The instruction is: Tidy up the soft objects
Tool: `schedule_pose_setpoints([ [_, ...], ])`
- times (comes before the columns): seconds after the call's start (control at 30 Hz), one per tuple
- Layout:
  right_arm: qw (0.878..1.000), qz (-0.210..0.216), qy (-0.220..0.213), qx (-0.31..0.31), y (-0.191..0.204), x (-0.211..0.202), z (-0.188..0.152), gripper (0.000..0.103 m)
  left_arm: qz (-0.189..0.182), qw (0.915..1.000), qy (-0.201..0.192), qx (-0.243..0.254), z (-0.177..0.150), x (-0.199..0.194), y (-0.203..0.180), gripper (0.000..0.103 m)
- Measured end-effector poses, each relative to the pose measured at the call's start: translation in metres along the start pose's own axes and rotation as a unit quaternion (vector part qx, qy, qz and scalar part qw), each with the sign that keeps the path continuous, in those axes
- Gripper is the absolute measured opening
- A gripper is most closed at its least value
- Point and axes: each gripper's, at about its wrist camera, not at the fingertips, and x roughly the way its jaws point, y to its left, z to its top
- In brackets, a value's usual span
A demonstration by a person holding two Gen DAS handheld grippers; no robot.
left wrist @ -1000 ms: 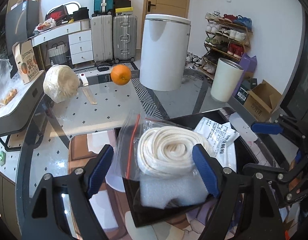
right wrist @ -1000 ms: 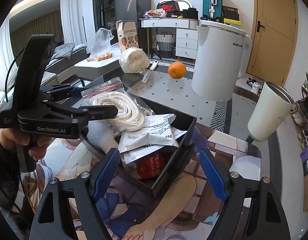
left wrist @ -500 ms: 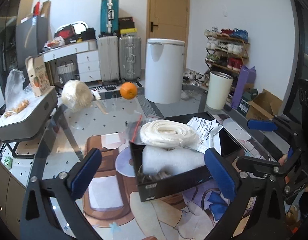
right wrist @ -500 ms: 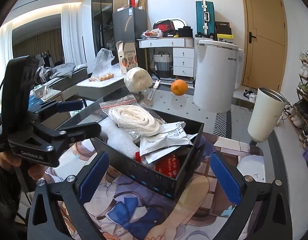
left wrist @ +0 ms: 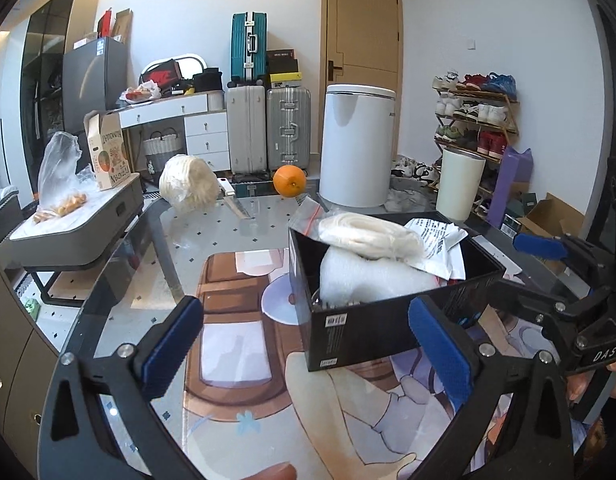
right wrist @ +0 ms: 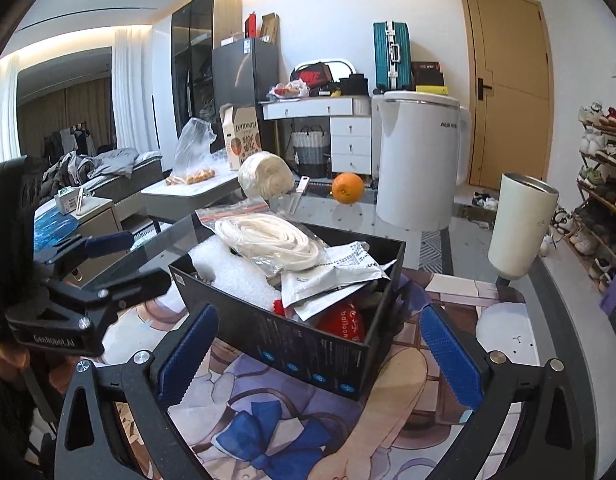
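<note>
- Left gripper point(left wrist: 308, 344): jaws spread wide, holding nothing. The black box point(left wrist: 388, 320) sits ahead and to the right of its gap, on the table.
- Right gripper point(right wrist: 316, 348): jaws also wide apart and empty, with a near corner of the box straight ahead between the blue pads point(right wrist: 450, 360).
- Only the right view shows a red packet point(right wrist: 344, 320) low in the box, under the white pouches point(right wrist: 332, 276); the left view hides it behind the box wall.
- Only the right view shows the left gripper from the side, at far left, gripped by a hand point(right wrist: 4, 360). The left view shows the right gripper at its far right edge.
- Cord coil point(left wrist: 368, 234) in a clear bag lies on top of the box's contents, over white foam point(left wrist: 364, 276), ahead-right of the left gripper.
- Surface: a glass table point(left wrist: 228, 232) with a cartoon mat point(left wrist: 268, 380) under both grippers.
- Farther ahead on the table, left to right: a white bundle point(left wrist: 188, 184), a knife point(left wrist: 236, 200), an orange point(left wrist: 290, 182), a white bin point(left wrist: 358, 144) and a cream cup point(left wrist: 460, 184).
- Room: suitcases point(left wrist: 268, 124) and a door point(left wrist: 362, 60) behind, shoe rack point(left wrist: 480, 116) at right.
- The box's floor is buried under its contents, and the pouch print is too small to read.
</note>
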Motion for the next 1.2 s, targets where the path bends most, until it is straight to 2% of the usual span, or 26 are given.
schedule_pose_setpoints([
  [0.37, 1.0, -0.009, -0.025, 0.0, 0.004, -0.005, -0.005, 0.102, 0.016, 0.9996, -0.024, 0.002, -0.006, -0.008, 0.001, 0.103],
  [0.73, 0.999, -0.02, -0.043, -0.016, 0.012, -0.014, -0.008, 0.102, 0.012, 0.9995, -0.025, -0.012, -0.008, -0.008, 0.005, 0.103],
  [1.2, 0.999, -0.018, -0.034, -0.004, 0.007, -0.01, -0.007, 0.102, 0.017, 0.9994, -0.028, -0.009, -0.009, -0.009, 0.005, 0.103],
])
